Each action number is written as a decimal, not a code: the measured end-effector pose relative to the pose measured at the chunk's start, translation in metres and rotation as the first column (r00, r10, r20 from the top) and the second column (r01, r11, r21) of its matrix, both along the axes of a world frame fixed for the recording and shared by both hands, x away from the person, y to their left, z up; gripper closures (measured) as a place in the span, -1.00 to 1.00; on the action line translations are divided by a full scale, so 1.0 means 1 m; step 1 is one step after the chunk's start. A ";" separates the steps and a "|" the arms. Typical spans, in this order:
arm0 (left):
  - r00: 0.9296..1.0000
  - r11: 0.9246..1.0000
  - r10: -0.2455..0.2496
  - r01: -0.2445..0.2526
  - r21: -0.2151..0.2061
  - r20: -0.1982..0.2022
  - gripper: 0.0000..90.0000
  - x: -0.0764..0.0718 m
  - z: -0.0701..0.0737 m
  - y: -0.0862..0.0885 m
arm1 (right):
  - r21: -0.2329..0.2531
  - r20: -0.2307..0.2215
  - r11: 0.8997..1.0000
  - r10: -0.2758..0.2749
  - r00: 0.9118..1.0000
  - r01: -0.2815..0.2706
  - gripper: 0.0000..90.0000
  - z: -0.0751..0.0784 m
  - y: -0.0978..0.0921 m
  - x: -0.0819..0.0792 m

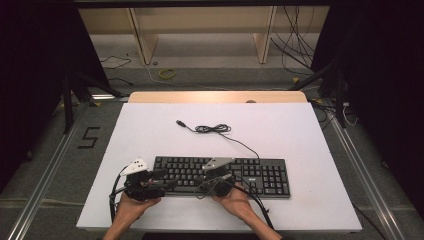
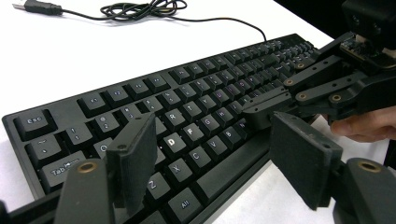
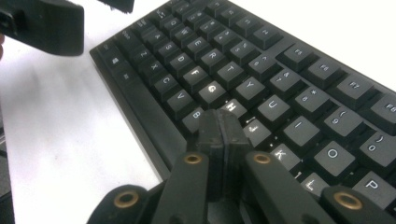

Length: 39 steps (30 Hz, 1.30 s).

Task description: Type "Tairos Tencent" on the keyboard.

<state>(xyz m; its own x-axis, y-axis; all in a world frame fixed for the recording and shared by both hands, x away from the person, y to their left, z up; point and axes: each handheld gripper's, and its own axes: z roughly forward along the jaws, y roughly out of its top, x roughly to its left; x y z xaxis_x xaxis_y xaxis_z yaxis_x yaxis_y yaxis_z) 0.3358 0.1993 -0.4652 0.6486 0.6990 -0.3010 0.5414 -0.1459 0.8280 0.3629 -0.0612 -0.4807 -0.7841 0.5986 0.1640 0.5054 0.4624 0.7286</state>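
- keyboard [image 1: 222,176] lies flat on the white bench [image 1: 150,135], near the front edge, long side across; its cable [image 1: 215,129] runs back to a loose coil with the usb plug lying free behind it.
- right gripper [image 3: 222,125]: fingers pressed together, pads touching, nothing between them. i'm using the closed tip as a single poker. in the right gripper view the tip sits over the home row, about at the h key [image 3: 235,107], with g to one side and j to the other; i cannot tell whether it is touching the keycap or just above it.
- left gripper [image 2: 212,154]: fingers wide apart, holding nothing, hanging over the left front corner of the keyboard, above the z/x/c keys and the front edge. one finger [image 2: 133,156] is over the board, the other is out past the front edge, over the bench.
- the high view shows both hands low at the front of the bench, left gripper at the keyboard's left end, right gripper at mid-board.
- step in hand, as i read it: typing, a key press with the right tip.
- next move calls for a short straight push down on one cap only, no slide onto neighbours, then a clean lift. the board could skate backwards under the push; the left could brace its edge.
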 end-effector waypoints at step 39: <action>1.000 0.999 0.020 -0.020 0.027 -0.002 -0.29 0.007 -0.005 0.002 | 0.140 -0.013 0.989 -0.036 0.999 0.038 0.41 0.017 -0.039 -0.006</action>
<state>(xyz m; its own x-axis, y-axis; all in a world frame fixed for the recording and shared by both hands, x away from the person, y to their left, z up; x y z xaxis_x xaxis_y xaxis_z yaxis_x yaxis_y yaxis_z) 0.3429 0.2012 -0.4698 0.6338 0.7196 -0.2836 0.5465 -0.1571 0.8226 0.3568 -0.1005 -0.4641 -0.7595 0.5977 0.2568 0.5284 0.3366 0.7794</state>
